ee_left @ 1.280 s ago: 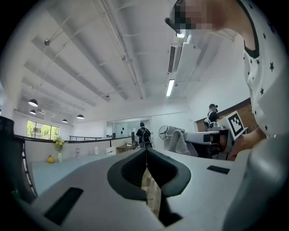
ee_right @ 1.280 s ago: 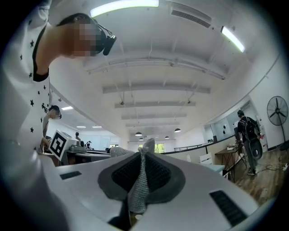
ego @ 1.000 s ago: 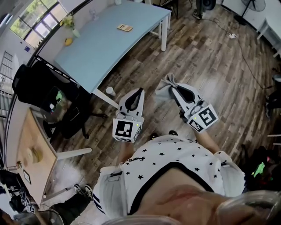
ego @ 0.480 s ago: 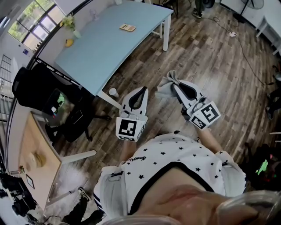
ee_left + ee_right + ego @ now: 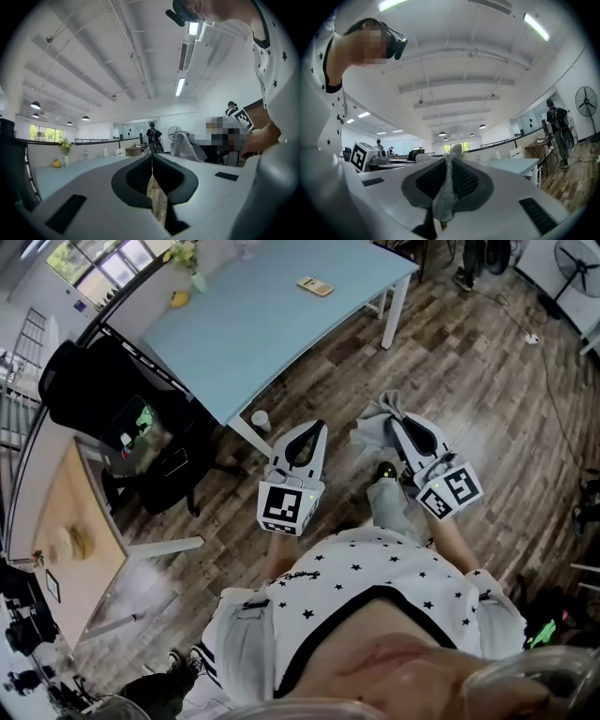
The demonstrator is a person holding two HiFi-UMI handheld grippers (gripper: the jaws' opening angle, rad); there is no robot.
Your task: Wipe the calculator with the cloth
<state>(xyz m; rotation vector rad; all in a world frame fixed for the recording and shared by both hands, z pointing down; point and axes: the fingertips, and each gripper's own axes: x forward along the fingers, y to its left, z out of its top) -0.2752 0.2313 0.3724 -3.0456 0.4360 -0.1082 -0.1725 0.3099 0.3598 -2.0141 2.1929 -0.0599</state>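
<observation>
- The calculator point(image 5: 315, 286) lies flat on the light-blue table point(image 5: 244, 334), near the table's far edge, and it is well apart from both of your grippers.
- From your head view it is a small tan rectangle with a darker patch at one end. It is too small there for you to make out its keys or display.
- No print or brand on the calculator can be read at that size.
- Your right gripper point(image 5: 396, 420) is clamped on the cloth point(image 5: 375, 430). The jaws pinch a fold of it and the rest bunches out past the tips, above the wooden floor point(image 5: 469, 381).
- In the right gripper view the cloth point(image 5: 444, 197) is a grey knitted weave. It runs up between the dark pads of the right gripper point(image 5: 451, 158) and pokes out above them.
- Your left gripper point(image 5: 317, 430) is closed with nothing in it. In the left gripper view its jaws point(image 5: 151, 157) meet at the tips, and only floorboards show through the slit lower down.
- The only markings you can see are the black-and-white square patterns on the two gripper cubes, and they carry no words.
- A paper cup point(image 5: 261, 419) stands on the floor just beside the table's near leg.
</observation>
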